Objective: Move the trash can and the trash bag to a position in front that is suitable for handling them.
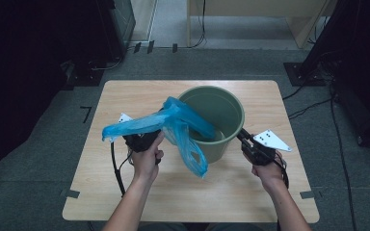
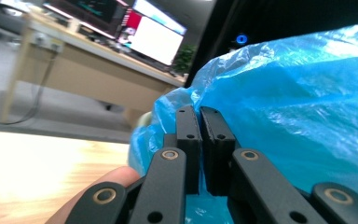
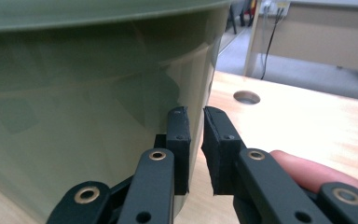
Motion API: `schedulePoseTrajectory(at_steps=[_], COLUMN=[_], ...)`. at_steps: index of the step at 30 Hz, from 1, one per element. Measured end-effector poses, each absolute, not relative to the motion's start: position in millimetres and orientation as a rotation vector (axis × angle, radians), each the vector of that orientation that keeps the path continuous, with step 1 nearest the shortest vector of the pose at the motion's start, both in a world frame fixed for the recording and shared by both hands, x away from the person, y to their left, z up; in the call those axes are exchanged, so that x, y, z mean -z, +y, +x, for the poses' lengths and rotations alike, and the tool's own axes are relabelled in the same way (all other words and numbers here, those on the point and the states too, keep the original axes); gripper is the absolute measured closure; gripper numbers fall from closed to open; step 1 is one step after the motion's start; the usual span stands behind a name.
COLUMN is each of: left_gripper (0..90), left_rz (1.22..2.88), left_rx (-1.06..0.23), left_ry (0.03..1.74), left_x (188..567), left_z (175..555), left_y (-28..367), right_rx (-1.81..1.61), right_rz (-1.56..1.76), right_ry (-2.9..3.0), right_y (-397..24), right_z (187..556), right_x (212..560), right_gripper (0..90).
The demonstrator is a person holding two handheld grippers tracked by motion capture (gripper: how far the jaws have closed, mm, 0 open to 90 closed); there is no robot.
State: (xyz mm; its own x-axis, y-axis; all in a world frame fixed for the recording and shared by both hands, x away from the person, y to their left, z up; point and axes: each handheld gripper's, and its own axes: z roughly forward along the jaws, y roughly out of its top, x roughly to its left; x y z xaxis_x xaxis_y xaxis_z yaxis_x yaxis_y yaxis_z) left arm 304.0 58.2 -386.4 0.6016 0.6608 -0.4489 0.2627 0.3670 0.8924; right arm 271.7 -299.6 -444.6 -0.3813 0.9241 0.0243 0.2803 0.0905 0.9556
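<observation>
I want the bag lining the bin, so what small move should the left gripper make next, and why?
Probably carry the blue plastic bag further over the green bin and lower it. The left gripper is shut on the plastic, but most of the bag hangs outside the rim over the table, with one fold reaching inside. The right gripper sits by the bin's outer wall, seemingly empty.

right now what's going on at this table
A person works two handheld grippers at a wooden table. The left gripper is shut on a blue plastic bag, which drapes over the rim of a green bin with part of it inside. The right gripper sits at the bin's outer wall, jaws nearly shut with nothing visible between them. The bag is not yet spread over the bin.
</observation>
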Motion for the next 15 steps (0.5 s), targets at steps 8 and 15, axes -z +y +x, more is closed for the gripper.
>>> schedulePoseTrajectory(at_steps=[8,15], left_gripper=[88.2,88.6], left_rz=[1.238,1.244], left_rx=[-0.409,-0.395], left_ry=[1.039,1.116], left_x=[396,405], left_z=[314,325], left_y=[56,54], right_rx=[-1.330,-1.303], right_rz=[1.312,1.337], right_ry=[1.606,1.629], right_y=[-303,-295], right_z=[303,320], right_x=[430,429], right_gripper=[81.7,82.6])
